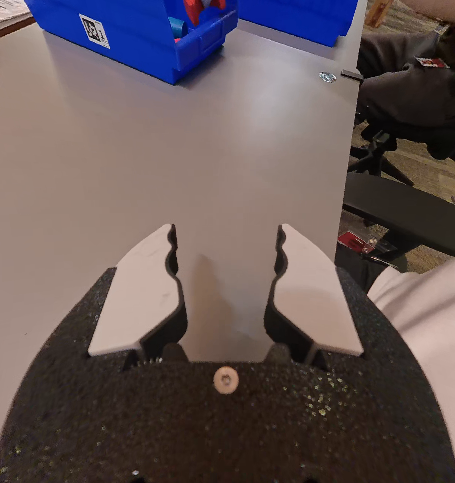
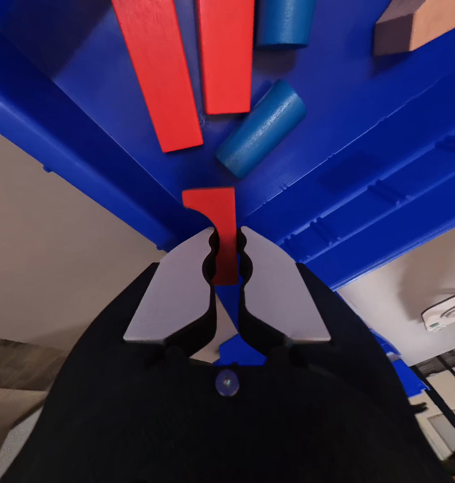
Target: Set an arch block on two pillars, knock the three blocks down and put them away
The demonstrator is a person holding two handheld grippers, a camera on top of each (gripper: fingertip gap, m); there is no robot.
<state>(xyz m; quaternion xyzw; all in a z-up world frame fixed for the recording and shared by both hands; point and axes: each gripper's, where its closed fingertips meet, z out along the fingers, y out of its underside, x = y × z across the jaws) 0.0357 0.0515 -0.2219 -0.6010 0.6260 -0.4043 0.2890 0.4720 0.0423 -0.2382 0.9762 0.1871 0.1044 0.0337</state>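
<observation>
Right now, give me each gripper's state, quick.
Left gripper: open, empty, over the grey table.
Right gripper: shut on the red notched block, above the blue bin.

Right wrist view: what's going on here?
The right gripper is shut on a red wooden block with a curved notch, held over an open blue plastic bin that holds two red planks and blue cylinders. The left gripper is open over the bare grey table, holding nothing.

Bare grey table (image 1: 142, 156) lies open; red planks (image 2: 158, 78) and blue cylinder (image 2: 260, 130) crowd the bin (image 2: 352, 143).
</observation>
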